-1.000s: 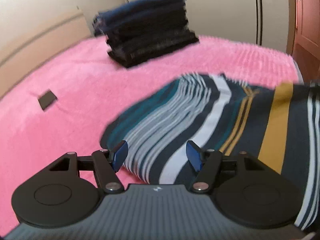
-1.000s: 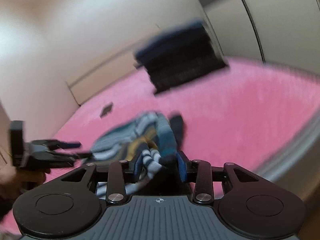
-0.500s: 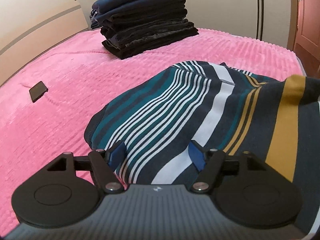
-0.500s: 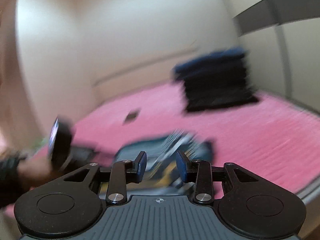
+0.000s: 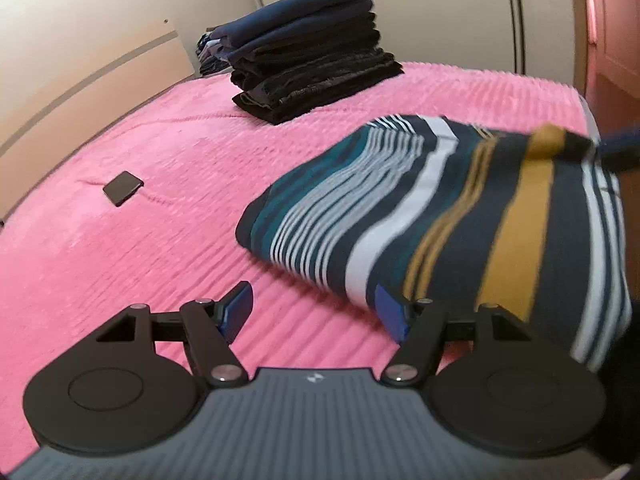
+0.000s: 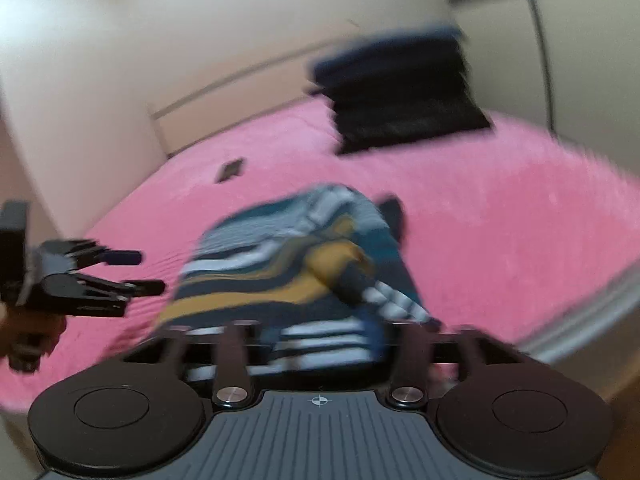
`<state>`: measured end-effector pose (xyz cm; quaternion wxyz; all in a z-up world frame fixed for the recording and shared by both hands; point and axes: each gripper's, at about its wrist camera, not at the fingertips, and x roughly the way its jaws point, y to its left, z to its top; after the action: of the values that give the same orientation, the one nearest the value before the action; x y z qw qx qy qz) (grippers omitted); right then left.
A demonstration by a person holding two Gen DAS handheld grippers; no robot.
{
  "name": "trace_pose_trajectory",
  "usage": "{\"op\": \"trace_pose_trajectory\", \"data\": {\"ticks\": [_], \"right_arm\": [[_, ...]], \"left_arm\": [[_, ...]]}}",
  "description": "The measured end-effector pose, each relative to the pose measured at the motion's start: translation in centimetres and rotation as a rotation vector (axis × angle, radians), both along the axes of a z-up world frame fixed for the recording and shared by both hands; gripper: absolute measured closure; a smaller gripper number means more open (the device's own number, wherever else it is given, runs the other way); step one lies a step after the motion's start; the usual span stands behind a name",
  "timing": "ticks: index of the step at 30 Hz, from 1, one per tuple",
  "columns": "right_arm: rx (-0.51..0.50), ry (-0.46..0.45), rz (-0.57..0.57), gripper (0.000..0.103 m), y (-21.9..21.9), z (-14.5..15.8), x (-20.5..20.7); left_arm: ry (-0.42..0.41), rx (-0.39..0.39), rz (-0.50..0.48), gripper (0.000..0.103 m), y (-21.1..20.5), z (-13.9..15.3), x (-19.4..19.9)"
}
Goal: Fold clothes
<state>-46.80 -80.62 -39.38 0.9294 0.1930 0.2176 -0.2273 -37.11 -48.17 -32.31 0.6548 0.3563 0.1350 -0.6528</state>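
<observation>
Folding looks to be mid-way on the striped navy, teal, white and mustard knit garment (image 5: 460,216), which lies bunched in a rough fold on the pink ribbed bed cover (image 5: 120,272). Left of the garment, the left gripper (image 5: 316,312) gapes wide, holding nothing. The right gripper (image 6: 320,344), at the garment's near edge, is too blurred to judge. Next likely comes squaring the fold. Beyond the garment stands a stack of dark folded clothes (image 5: 312,68) before cream wardrobe doors (image 5: 460,12).

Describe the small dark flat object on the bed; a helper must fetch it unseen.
On the pink bedspread, look toward the headboard side, apart from the stack of dark folded clothes and the striped garment. The small dark flat rectangle lies alone, thin and plain.
</observation>
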Motion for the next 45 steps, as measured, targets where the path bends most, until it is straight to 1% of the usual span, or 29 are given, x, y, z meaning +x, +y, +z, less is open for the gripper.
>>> {"op": "trace_pose_trajectory", "data": {"ticks": [1, 3, 5, 7, 9, 11, 12, 15, 16, 17, 18, 19, 21, 23, 26, 28, 30, 32, 34, 35, 37, 38, 39, 40, 43, 45], "right_arm": [[-0.049, 0.005, 0.051, 0.027, 1.5, 0.7, 0.4], [-0.145, 0.043, 0.193, 0.027, 4.6, 1.6, 2.1], [-0.243, 0.112, 0.339, 0.027, 7.8, 1.4, 4.3], [-0.328, 0.215, 0.458, 0.028, 10.3, 0.2, 6.8], [-0.363, 0.317, 0.497, 0.028, 11.4, -1.6, 9.1], [-0.422, 0.407, 0.499, 0.028, 11.9, -3.2, 10.8], [-0.463, 0.456, 0.498, 0.028, 12.1, -4.0, 11.5], [-0.635, 0.585, 0.53, 0.028, 12.9, -6.2, 12.2], [-0.694, 0.626, 0.541, 0.036, 13.2, -7.0, 12.4], [-0.736, 0.65, 0.549, 0.041, 13.3, -7.5, 12.3], [-0.738, 0.648, 0.551, 0.046, 13.0, -7.5, 12.0], [-0.719, 0.634, 0.553, 0.052, 12.6, -7.1, 11.5], [-0.682, 0.607, 0.552, 0.06, 11.6, -6.3, 10.7], [-0.672, 0.584, 0.536, 0.062, 10.6, -4.8, 9.6], [-0.653, 0.577, 0.521, 0.062, 9.6, -3.4, 7.7], [-0.64, 0.578, 0.515, 0.062, 9.0, -2.8, 6.5], [-0.626, 0.583, 0.517, 0.062, 8.8, -3.1, 5.6], [-0.607, 0.578, 0.514, 0.062, 9.1, -3.4, 4.8], [-0.599, 0.571, 0.505, 0.062, 9.5, -3.6, 4.6], [-0.597, 0.57, 0.502, 0.062, 9.5, -3.6, 4.6], [-0.596, 0.569, 0.495, 0.06, 9.7, -3.6, 4.6], [-0.602, 0.57, 0.493, 0.058, 9.8, -3.5, 4.6], [-0.608, 0.571, 0.49, 0.052, 9.9, -3.4, 4.7], [-0.618, 0.572, 0.487, 0.046, 10.1, -3.4, 4.7], [-0.656, 0.573, 0.476, 0.044, 11.3, -3.6, 4.8], [-0.682, 0.573, 0.469, 0.04, 12.1, -3.7, 4.8]], "left_arm": [[-0.018, 0.001, -0.011, 0.037, 0.6, -0.1, -0.2], [-0.048, -0.002, -0.031, 0.036, 1.6, -0.3, -0.4], [-0.067, -0.009, -0.054, 0.035, 2.5, -0.5, -0.4], [-0.083, -0.017, -0.078, 0.034, 3.3, -0.7, -0.3], [-0.101, -0.026, -0.101, 0.033, 4.0, -0.8, -0.2], [-0.127, -0.039, -0.124, 0.032, 4.3, -1.0, 0.1], [-0.141, -0.046, -0.137, 0.03, 4.4, -1.1, 0.2], [-0.199, -0.064, -0.181, 0.027, 4.4, -1.7, 0.6], [-0.238, -0.064, -0.205, 0.027, 4.2, -2.1, 0.5], [-0.289, -0.063, -0.232, 0.027, 3.9, -2.6, 0.2], [-0.341, -0.063, -0.261, 0.027, 3.6, -3.2, 0.0], [-0.392, -0.066, -0.297, 0.027, 3.4, -3.7, -0.4], [-0.49, -0.075, -0.376, 0.027, 2.8, -4.6, -1.2], [-0.593, -0.093, -0.463, 0.027, 2.3, -5.6, -2.1], [-0.738, -0.128, -0.585, 0.027, 1.1, -7.3, -3.4], [-0.811, -0.143, -0.65, 0.027, 0.1, -8.4, -3.9], [-0.851, -0.146, -0.697, 0.028, -1.0, -9.2, -4.4], [-0.877, -0.14, -0.743, 0.032, -1.8, -9.8, -4.5], [-0.898, -0.13, -0.782, 0.045, -2.3, -10.3, -4.6], [-0.913, -0.126, -0.801, 0.049, -2.4, -10.6, -4.6], [-0.933, -0.118, -0.829, 0.065, -2.5, -11.0, -4.5], [-0.929, -0.114, -0.826, 0.068, -2.5, -10.9, -4.5], [-0.917, -0.11, -0.816, 0.073, -2.4, -10.6, -4.6], [-0.894, -0.108, -0.795, 0.075, -2.2, -10.0, -4.7], [-0.808, -0.087, -0.733, 0.076, -1.3, -7.9, -5.0], [-0.729, -0.041, -0.701, 0.076, -0.3, -6.4, -5.2]]}}
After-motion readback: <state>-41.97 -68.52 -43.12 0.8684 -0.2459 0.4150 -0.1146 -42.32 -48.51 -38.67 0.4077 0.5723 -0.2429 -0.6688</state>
